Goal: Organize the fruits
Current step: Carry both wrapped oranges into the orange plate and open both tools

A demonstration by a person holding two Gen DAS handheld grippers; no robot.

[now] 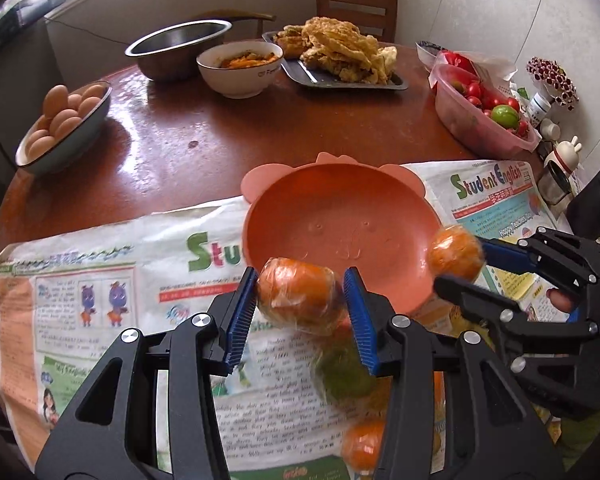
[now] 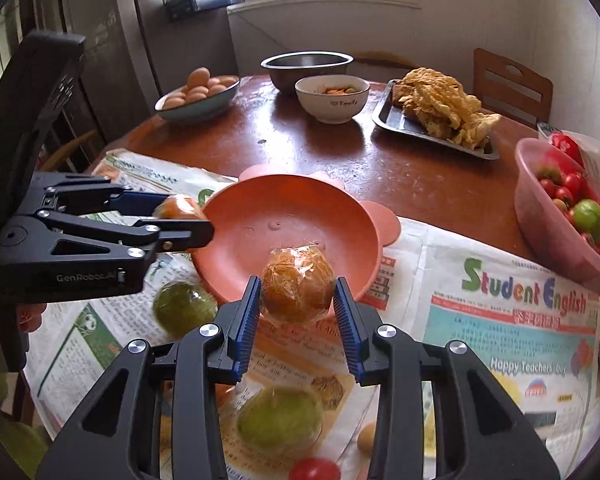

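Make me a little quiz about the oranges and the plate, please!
1. True or false: the orange plate already has fruit lying in it.
2. What does the left gripper hold? A) an egg B) a wrapped orange C) a tomato
3. Fill in: the right gripper is shut on a wrapped ____.

Key: 1 false, the plate is bare. 2 B. 3 orange.

My plate (image 2: pixel 284 216) on the newspaper (image 2: pixel 500 320), egg bowl (image 1: pixel 60 120) far left of it, tray (image 1: pixel 340 76) behind it, tomato tub (image 1: pixel 480 116) to its right.
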